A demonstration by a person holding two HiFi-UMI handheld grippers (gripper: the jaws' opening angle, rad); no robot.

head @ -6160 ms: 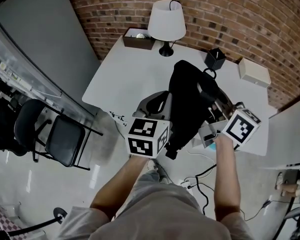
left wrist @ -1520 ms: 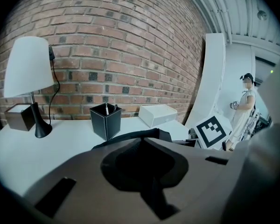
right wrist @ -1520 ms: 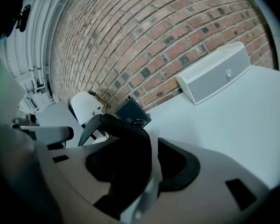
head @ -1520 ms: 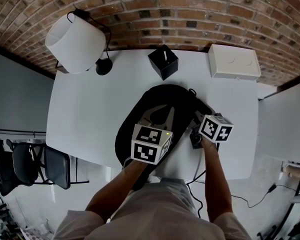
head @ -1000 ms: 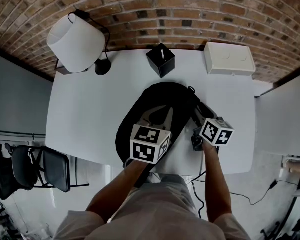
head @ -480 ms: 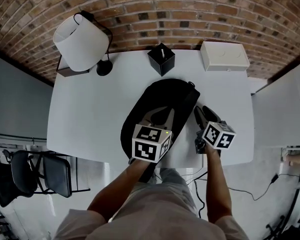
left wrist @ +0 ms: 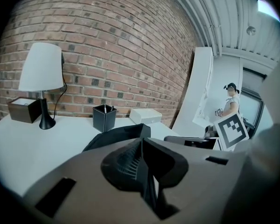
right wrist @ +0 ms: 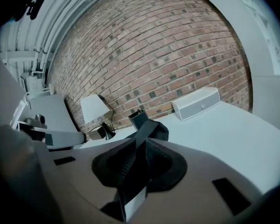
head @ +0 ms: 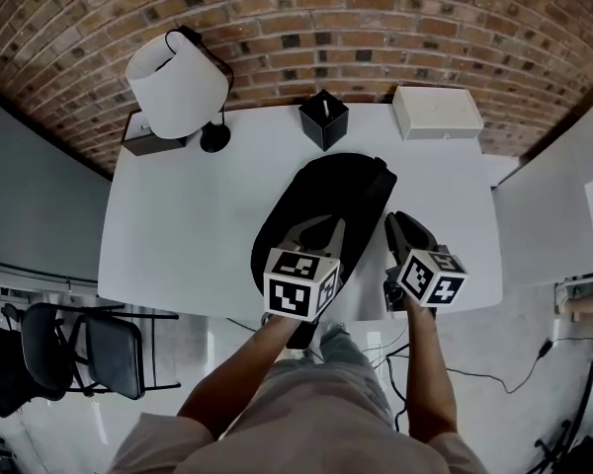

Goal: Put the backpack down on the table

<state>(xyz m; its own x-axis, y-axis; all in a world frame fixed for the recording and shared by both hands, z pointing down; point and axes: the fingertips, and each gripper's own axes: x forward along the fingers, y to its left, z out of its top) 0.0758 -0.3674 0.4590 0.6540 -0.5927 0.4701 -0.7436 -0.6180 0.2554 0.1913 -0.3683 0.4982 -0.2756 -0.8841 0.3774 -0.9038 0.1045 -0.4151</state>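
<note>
The black backpack (head: 326, 196) lies flat on the white worktop (head: 198, 215), roughly mid-width. Its top end points toward the black pen holder (head: 323, 118) by the brick wall, and its lower end is near the front edge. A table lamp (head: 178, 82) stands well off to the left, and a white box (head: 437, 112) sits at the back right.

The left tongs (left wrist: 142, 143) are pressed together with nothing in them, hanging over the near part of the bag. The right tongs (right wrist: 139, 146) are just beside the bag's right flank. They are closing on nothing, and only a thin gap seems to remain between them, though the wide-angle view makes that hard to be sure of. Neither pair has a strap or any fabric in its grip.

The job looks all but finished, since the bag rests on the worktop under its own weight and has been let go. At most, the tongs need drawing clear, with a check that the bag sits steady near that edge.
</note>
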